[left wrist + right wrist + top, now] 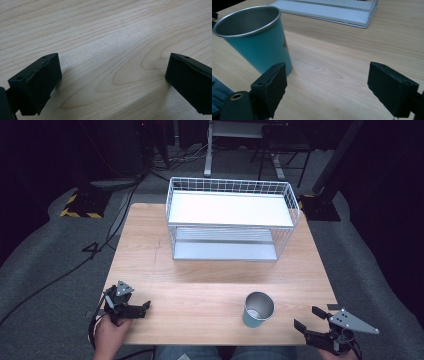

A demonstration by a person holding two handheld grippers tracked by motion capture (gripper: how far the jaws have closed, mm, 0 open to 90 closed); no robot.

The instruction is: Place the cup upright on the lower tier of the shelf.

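Approach stage, before any grasp. The teal cup (259, 309) stands upright and empty on the wooden table (200, 270), near its near edge and right of centre, well apart from the white wire rack (232, 217) at the far side. The right gripper (311, 318), jaws spread and empty, sits just right of the cup. The left gripper (145, 306), jaws likewise spread, rests over bare wood at the near left. The next move likely calls for bracketing the cup wall with the right jaws, then closing.

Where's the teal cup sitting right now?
In the high view the teal cup stands upright near the table's front edge, right of centre, between the wire rack and the right gripper.
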